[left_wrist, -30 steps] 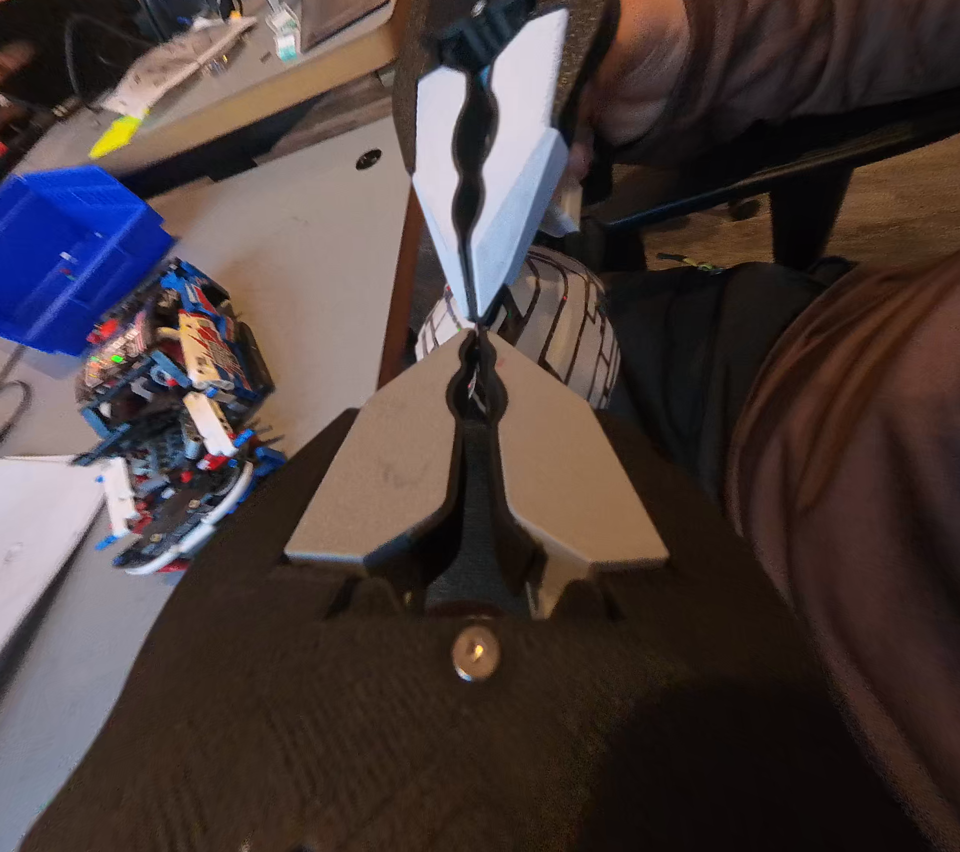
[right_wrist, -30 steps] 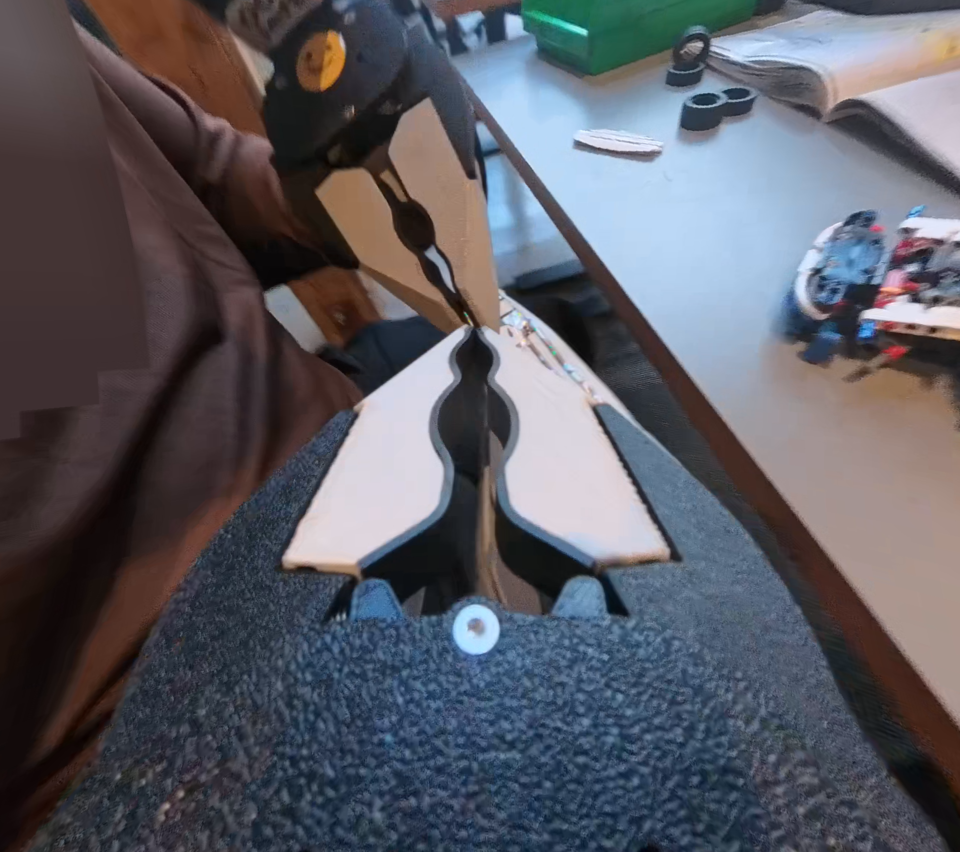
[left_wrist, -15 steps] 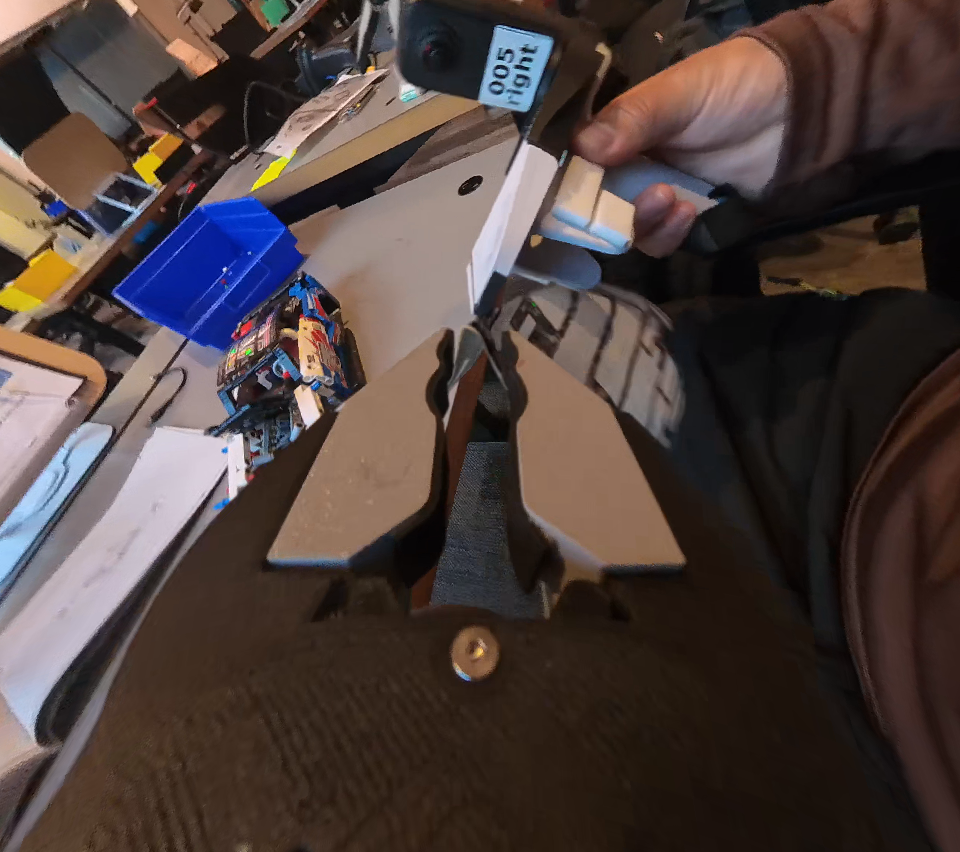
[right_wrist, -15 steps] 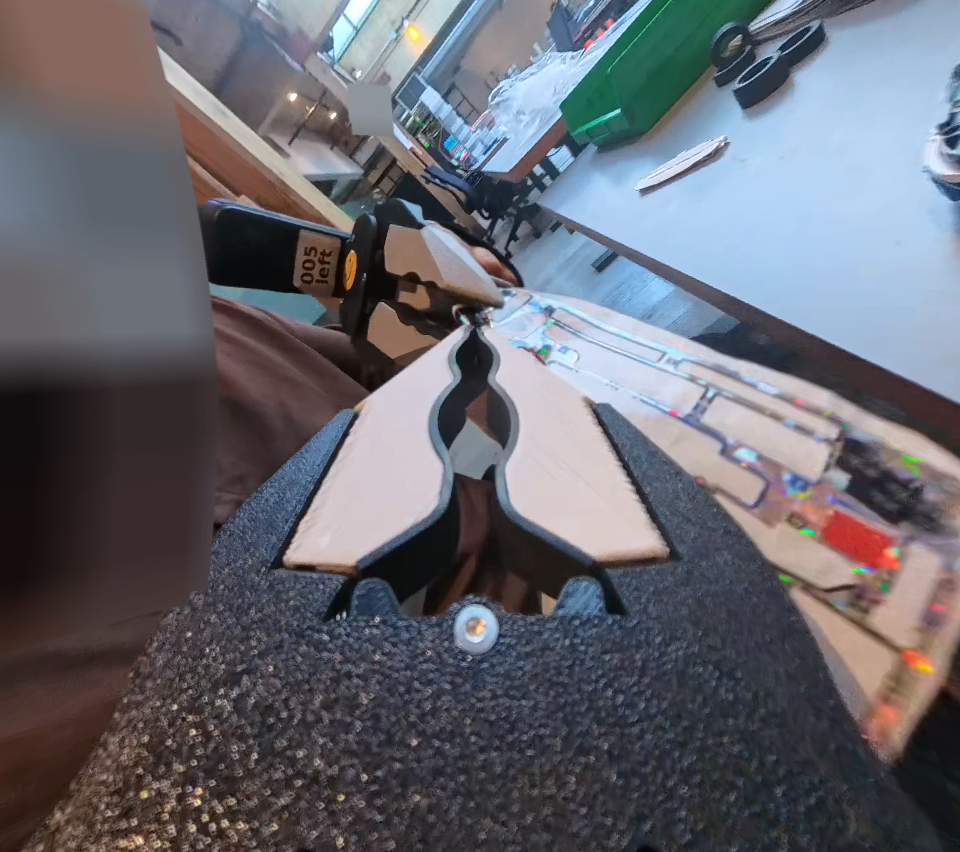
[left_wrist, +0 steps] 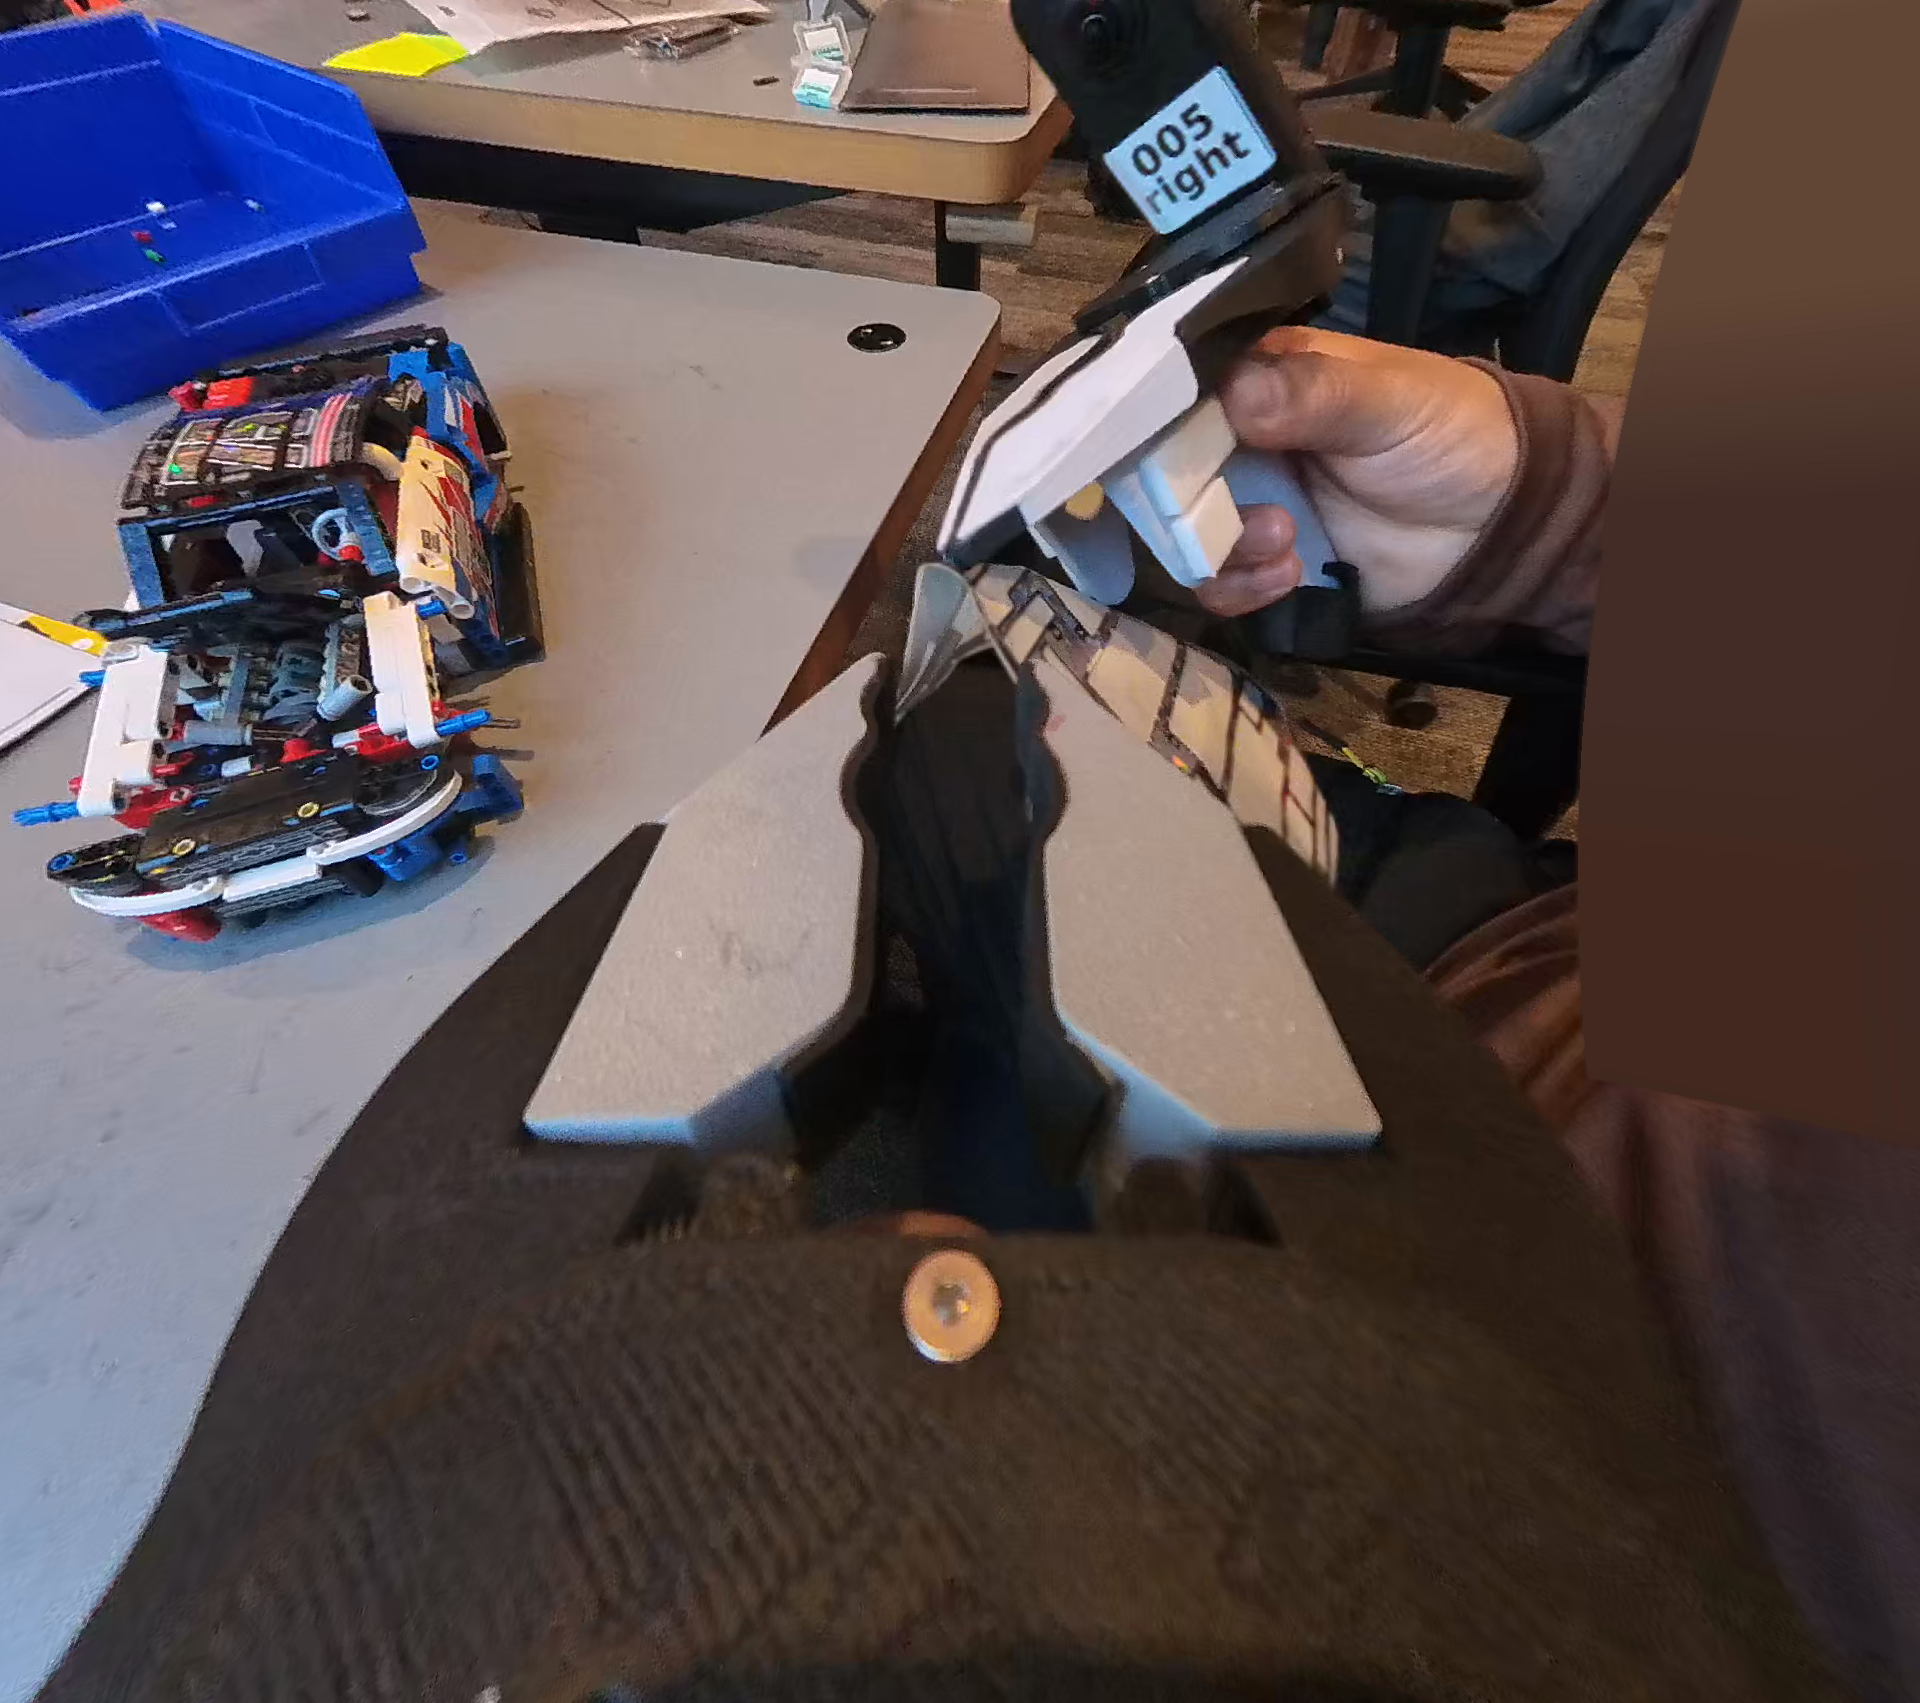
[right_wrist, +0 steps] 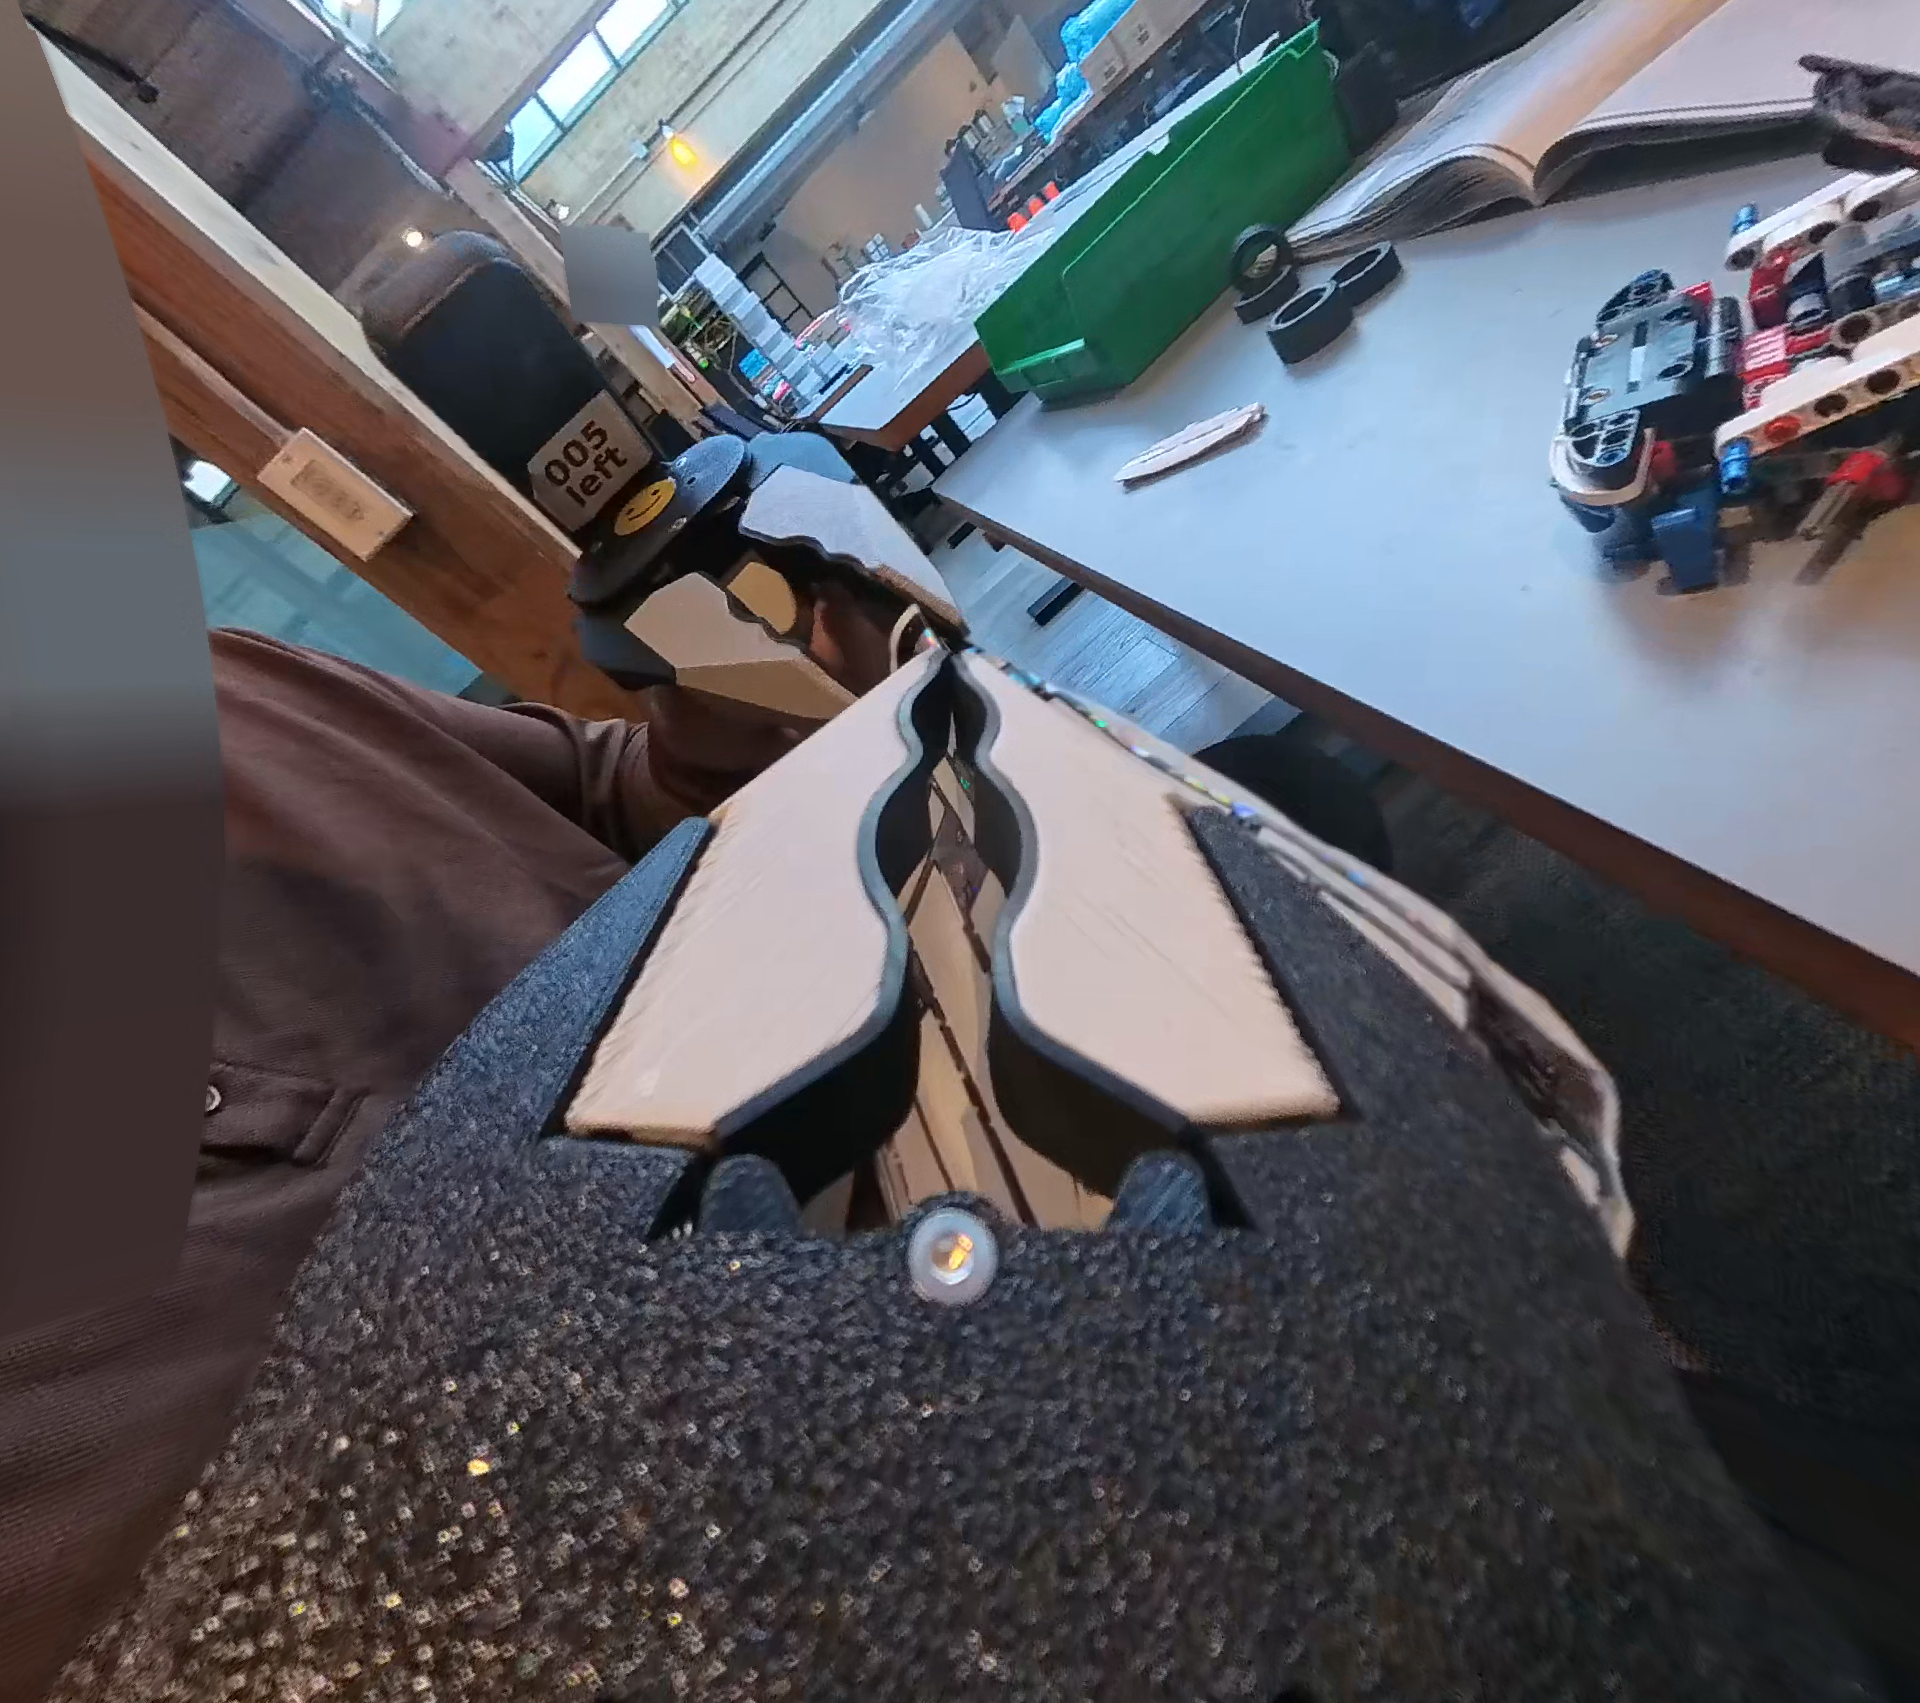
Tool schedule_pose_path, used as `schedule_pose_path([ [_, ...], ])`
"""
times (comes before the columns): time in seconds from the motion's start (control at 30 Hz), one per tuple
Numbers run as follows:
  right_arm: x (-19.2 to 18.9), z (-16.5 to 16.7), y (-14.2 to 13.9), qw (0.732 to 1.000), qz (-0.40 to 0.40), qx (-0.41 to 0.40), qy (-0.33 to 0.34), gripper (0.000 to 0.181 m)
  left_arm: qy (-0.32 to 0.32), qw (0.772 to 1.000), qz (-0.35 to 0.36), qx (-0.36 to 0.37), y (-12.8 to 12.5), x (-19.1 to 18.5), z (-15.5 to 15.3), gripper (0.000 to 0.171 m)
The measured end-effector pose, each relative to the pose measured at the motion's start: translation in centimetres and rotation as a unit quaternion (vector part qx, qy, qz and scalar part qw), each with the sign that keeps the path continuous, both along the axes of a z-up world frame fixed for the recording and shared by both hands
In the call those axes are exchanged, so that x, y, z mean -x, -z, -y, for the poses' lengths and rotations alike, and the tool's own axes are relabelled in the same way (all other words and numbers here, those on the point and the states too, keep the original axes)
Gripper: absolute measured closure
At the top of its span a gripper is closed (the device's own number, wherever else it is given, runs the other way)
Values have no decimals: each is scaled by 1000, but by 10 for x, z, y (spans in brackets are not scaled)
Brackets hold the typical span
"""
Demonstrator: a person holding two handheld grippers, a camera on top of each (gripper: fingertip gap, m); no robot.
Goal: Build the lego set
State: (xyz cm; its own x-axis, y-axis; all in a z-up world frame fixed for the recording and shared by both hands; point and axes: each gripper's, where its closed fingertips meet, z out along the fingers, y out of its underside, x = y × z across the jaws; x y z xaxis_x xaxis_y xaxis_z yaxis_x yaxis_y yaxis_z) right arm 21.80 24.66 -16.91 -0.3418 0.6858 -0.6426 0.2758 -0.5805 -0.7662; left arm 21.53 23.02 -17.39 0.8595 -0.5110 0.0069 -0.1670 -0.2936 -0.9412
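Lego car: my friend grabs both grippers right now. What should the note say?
Right gripper: shut on a corner of the sticker sheet, held off the table edge, over the lap.
Left gripper: slightly open, tips at the sheet's lifted flap.
Lego car: half-built, on the table; loose tyres lie near the green bin.
Done: frame and some body panels.
Left: probably peel and place the sticker, fit tyres, finish the body.

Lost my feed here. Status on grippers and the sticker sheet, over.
Right gripper shut on sticker sheet corner. Left gripper jaws apart at that corner. Lego car on table, untouched. Nothing in the way.
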Motion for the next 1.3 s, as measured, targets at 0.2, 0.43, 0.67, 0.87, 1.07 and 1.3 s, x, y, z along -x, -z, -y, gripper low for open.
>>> schedule_pose_path([
  [0.2,-1,-11,-3,999,-5,-16,38,181,5,1000,4,-18,-12,-4,6,149],
  [0.43,2,1,-4,999,-8,-37,31,181,12,998,44,37,3,-4,-1,136],
  [0.67,6,12,-5,996,-9,-76,36,181,38,993,107,45,1,-6,1,171],
  [0.87,-10,-29,-24,994,-34,-50,92,181,37,991,116,60,8,-2,0,171],
  [1.07,-71,-106,-74,972,-97,-51,207,181,33,987,136,79,16,5,-14,171],
  [1.3,-136,-167,-86,922,-71,-145,352,181,120,981,128,79,-55,-37,-173,171],
])
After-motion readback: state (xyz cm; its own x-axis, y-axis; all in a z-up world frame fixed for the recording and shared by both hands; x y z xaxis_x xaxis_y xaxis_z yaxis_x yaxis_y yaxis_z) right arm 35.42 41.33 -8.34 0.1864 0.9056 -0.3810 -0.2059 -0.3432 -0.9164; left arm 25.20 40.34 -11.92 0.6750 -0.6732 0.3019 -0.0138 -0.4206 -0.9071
